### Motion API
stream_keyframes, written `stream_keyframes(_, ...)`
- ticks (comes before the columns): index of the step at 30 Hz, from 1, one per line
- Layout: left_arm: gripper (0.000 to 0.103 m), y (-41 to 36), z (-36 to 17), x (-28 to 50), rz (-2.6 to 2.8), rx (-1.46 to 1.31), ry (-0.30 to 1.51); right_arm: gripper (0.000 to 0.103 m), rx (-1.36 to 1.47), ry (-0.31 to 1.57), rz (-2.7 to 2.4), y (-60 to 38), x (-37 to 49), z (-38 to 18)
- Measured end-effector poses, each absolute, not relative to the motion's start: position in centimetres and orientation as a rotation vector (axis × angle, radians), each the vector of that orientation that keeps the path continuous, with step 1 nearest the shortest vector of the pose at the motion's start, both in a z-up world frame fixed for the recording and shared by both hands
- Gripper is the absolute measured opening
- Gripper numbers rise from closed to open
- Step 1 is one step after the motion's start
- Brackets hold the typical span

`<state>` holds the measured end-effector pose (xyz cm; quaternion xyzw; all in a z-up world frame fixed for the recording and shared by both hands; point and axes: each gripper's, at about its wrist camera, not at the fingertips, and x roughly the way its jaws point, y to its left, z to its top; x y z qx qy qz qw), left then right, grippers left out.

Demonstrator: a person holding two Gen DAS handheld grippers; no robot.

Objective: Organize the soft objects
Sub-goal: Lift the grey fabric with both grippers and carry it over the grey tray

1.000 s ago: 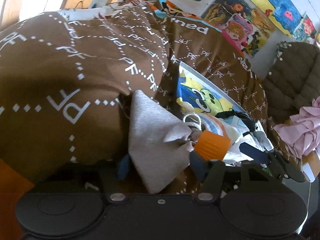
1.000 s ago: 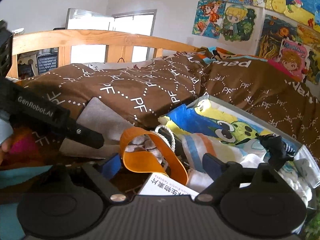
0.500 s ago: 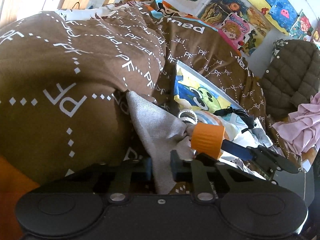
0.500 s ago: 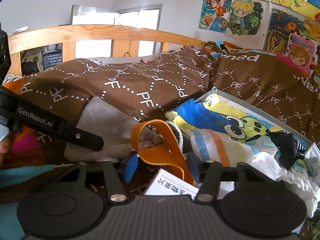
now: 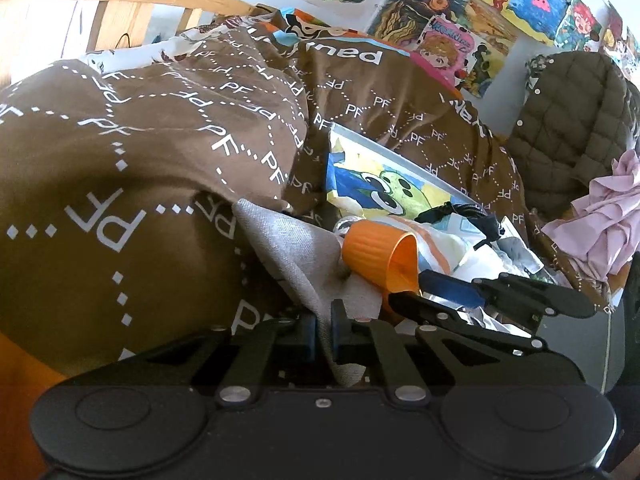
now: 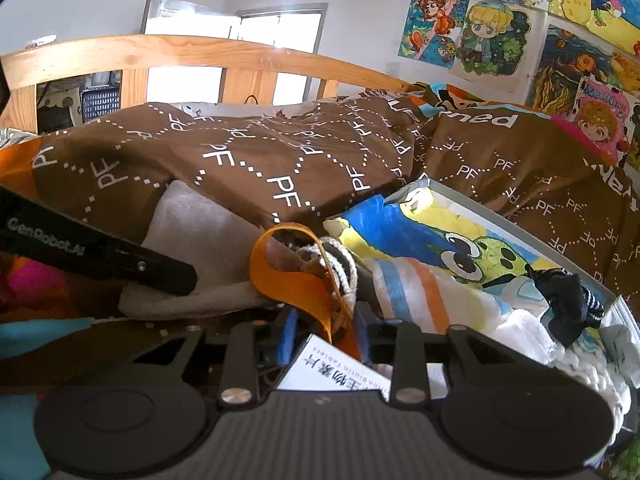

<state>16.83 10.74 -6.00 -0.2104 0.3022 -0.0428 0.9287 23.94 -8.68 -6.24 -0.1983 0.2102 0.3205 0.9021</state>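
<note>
Both jaws have narrowed since earlier: we see left gripper [image 5: 323, 330] pinching the grey woven cloth pouch [image 5: 296, 256] on the brown quilt [image 5: 140, 168]; right gripper [image 6: 323, 334] closing, clamping the orange ribbed silicone cup [image 6: 298, 280].

Grey pouch [image 5: 296, 256]: coarse woven cloth, matt. Brown duvet [image 5: 152, 152]: smooth cloth showing a printed white pattern. Orange band [image 6: 296, 280]: glossy, ribbed on its outer face in the left view. Cord [image 6: 340, 264]: twisted white rope. Headboard [image 6: 168, 52]: varnished wood. Grippers' housings looking like matt black plastic.
</note>
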Motion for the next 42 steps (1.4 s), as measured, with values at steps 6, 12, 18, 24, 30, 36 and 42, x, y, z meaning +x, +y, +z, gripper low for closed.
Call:
stream_keyframes(6,0.005,10.8,-6.0,16.7,-0.086,-0.417,0.607,0.034,-0.411,0.433,0.662,-8.4,25.3,-6.1)
stream_keyframes(12,0.003,10.5,-5.6,16.5,-0.080,-0.371,0.573,0.005,-0.387,0.440,0.679,-8.8,25.3,-5.9)
stream_keyframes(18,0.001,10.5,-4.9,16.1,-0.069,-0.359,0.523,0.001,-0.430,0.385,0.662,-8.3,23.9,-5.9)
stream_keyframes(24,0.001,10.1,-3.7,15.5,-0.057,-0.315,0.452,0.001,-0.409,0.313,0.622,-9.1,23.2,-4.5)
stream_keyframes(30,0.001,10.1,-2.4,15.1,-0.043,-0.312,0.394,0.001,-0.369,0.239,0.563,-10.4,23.4,-2.6)
stream_keyframes(36,0.001,9.6,1.0,16.0,-0.057,-0.271,0.322,0.001,-0.272,0.202,0.503,-13.2,25.2,-0.5)
stream_keyframes(42,0.001,8.2,5.1,21.5,-0.097,-0.291,0.246,0.002,-0.121,0.230,0.409,-17.9,28.6,0.2)
